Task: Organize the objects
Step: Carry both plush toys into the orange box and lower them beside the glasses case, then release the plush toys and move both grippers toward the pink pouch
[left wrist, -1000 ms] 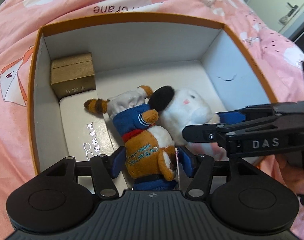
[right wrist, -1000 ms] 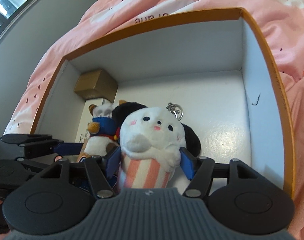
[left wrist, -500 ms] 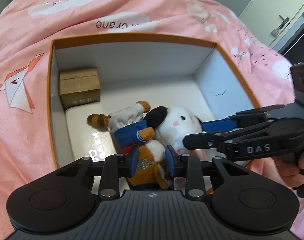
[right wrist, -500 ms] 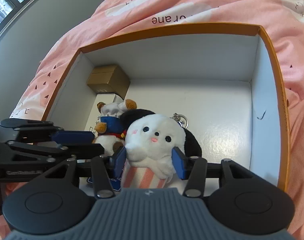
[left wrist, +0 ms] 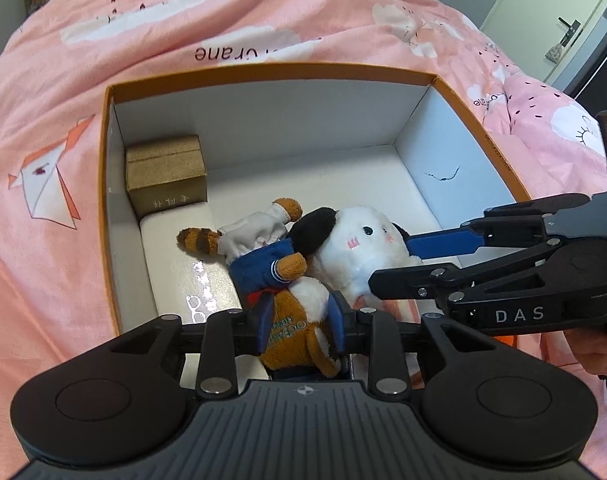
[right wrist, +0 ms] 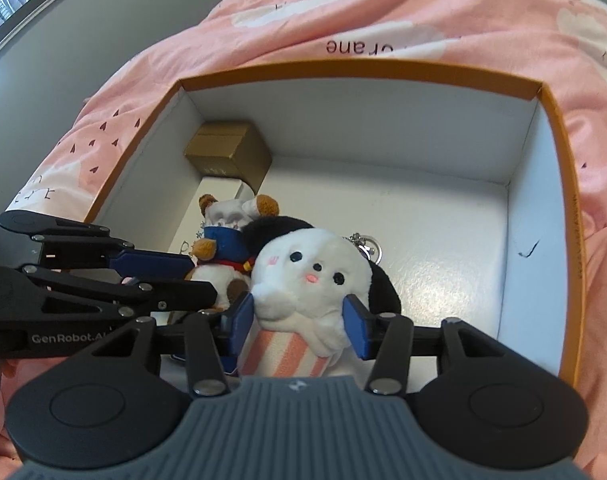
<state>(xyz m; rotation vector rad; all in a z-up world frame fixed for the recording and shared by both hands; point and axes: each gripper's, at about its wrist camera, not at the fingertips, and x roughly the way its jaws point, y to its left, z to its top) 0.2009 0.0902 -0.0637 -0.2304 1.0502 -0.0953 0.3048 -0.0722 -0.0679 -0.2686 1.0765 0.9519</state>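
An orange-rimmed white box (left wrist: 271, 70) sits on the pink bedspread; it also shows in the right wrist view (right wrist: 559, 128). My left gripper (left wrist: 301, 318) is shut on a brown plush animal in a blue jacket (left wrist: 291, 320), held head-down over the box's near edge. My right gripper (right wrist: 299, 322) is shut on a white plush dog with black ears and a pink-striped body (right wrist: 307, 276), right beside the brown plush (right wrist: 223, 240). The white dog also shows in the left wrist view (left wrist: 359, 248). Both plushes touch each other.
A small gold box (left wrist: 165, 174) stands in the box's far left corner, behind a long white box (left wrist: 183, 256) lying along the left wall. The right half of the box floor (right wrist: 443, 248) is bare. Pink bedding (left wrist: 43, 80) surrounds the box.
Both grippers closed on their plushes and have risen and pulled back; the box looks smaller and further below than a second ago.
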